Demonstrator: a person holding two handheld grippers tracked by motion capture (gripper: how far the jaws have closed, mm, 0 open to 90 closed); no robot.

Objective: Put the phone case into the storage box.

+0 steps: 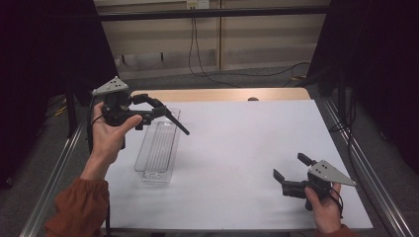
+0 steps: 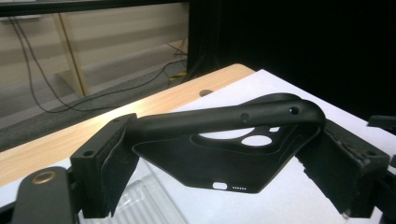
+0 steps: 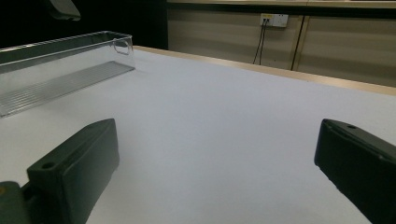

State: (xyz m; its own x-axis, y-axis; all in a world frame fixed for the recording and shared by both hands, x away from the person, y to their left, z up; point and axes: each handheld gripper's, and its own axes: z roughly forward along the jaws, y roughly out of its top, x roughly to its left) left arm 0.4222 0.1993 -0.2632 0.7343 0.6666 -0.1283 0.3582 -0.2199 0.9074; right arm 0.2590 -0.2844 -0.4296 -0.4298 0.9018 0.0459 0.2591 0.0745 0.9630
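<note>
left gripper [image 2: 224,172] clamps one black phone case [image 2: 224,158] (bowed) | right gripper [image 3: 219,186] wide, empty | one clear tray [image 1: 158,148]

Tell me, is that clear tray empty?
Empty. The tray shows a bare ribbed floor; the black case is held above it in the left gripper.
</note>
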